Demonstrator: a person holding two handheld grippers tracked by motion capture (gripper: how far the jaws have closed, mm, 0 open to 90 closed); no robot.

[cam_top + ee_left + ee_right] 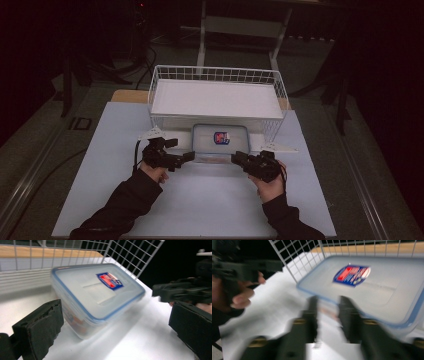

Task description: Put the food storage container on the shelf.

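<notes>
Clear rectangular plastic container with blue-rimmed lid and red-blue label (220,142) sits on the white bench top (200,200), directly in front of the white wire basket (217,97), touching or nearly touching its front wall; can't tell which. Basket holds a flat white sheet on its floor.

Left gripper (184,159) held by the person's left hand (152,171), jaws spread wide, at the container's left front corner. In the left gripper view its two black padded jaws frame the container (97,296), not touching it.

Right gripper (239,159) held by the right hand (270,186), at the container's right front corner. Right gripper view is motion-blurred: jaws stand narrowly apart, just before the container (372,287) edge; contact not clear.
</notes>
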